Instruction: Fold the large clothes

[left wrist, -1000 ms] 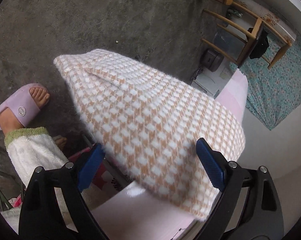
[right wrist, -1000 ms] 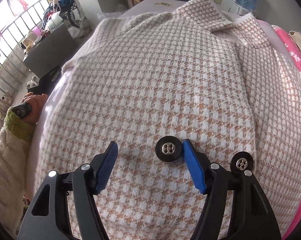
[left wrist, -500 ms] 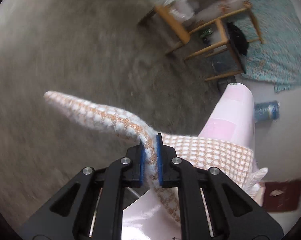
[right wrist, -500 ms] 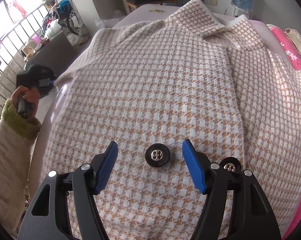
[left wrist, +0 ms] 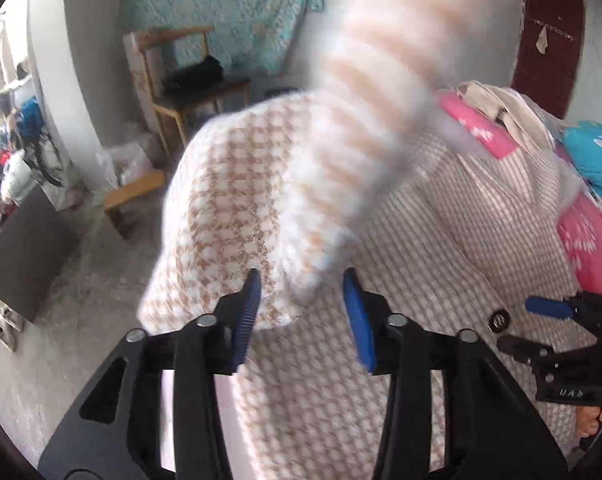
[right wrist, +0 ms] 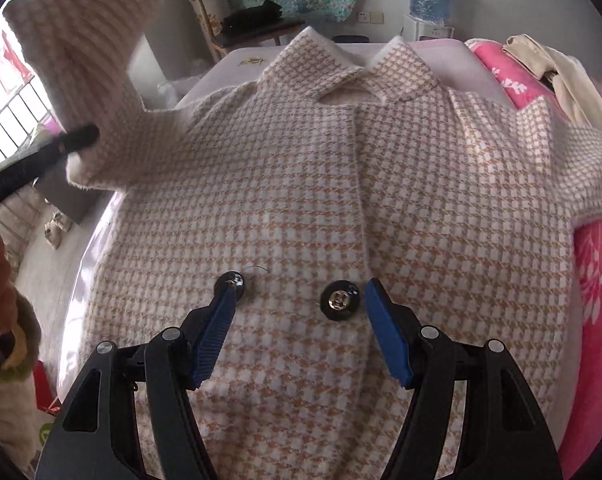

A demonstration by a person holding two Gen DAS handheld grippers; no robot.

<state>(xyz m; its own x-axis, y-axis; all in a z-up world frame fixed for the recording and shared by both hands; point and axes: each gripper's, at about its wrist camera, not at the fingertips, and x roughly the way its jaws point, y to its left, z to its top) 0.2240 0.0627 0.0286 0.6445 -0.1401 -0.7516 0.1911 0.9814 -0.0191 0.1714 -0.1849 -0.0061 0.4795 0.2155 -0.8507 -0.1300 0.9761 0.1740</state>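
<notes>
Since the earlier frames the sleeve point(left wrist: 373, 92) has gone from hanging over the floor to standing lifted above the coat's point(right wrist: 341, 184) left side, blurred in the left wrist view. The left hand-held gripper point(left wrist: 301, 312), which was clamped on it half a second ago, has just been opening. Its jaws are now parted with the sleeve's cuff end between them, and I cannot tell whether the pads touch the cloth.

The coat, checked in tan and white, lies front up on a pale pink worktop point(right wrist: 429, 50), collar at the far end. A pink blanket point(right wrist: 597, 280) lies along its right edge.

The right hand-held gripper point(right wrist: 301, 292) has shifted a little across the coat's front. It hovers spread and grips nothing. One black button point(right wrist: 338, 300) shows between its fingers, and another button point(right wrist: 229, 284) sits at its left fingertip.
</notes>
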